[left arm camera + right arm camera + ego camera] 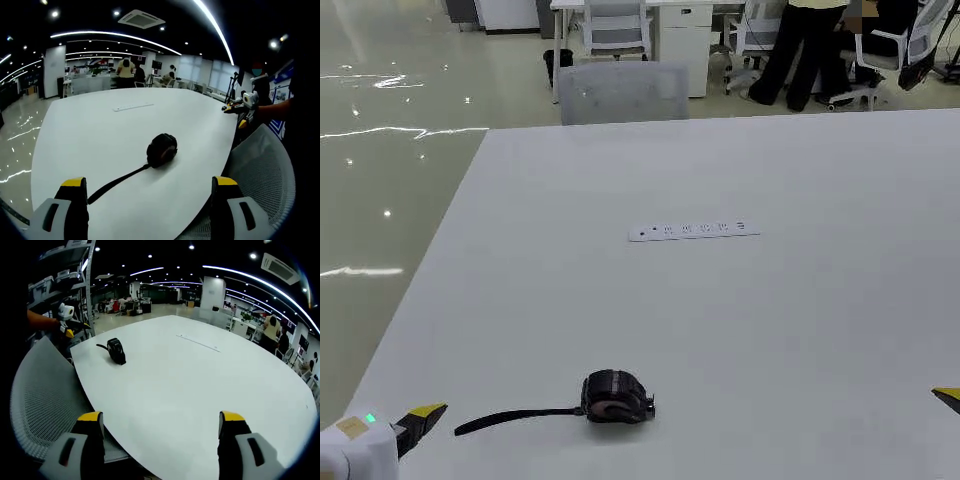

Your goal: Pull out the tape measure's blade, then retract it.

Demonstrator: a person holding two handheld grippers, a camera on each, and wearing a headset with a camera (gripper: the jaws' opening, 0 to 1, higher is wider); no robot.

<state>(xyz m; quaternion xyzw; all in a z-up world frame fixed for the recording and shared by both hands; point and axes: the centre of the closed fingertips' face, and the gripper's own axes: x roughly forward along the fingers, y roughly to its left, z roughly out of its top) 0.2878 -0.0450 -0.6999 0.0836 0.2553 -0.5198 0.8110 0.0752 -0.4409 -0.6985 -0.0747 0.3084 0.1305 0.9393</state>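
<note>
Black tape measure [616, 397] on white table [720, 320], strap [510, 421] trailing, left gripper [150, 181] jaws wide apart, empty, right gripper [161, 416] likewise.

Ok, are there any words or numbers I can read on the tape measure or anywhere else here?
No text can be read in these pictures.
tape measure: dark case, no label legible.
white strip on the table: small dark marks, too small to read.

Spread jaws frame the tape measure [161, 149] on the table [90, 130]
</note>
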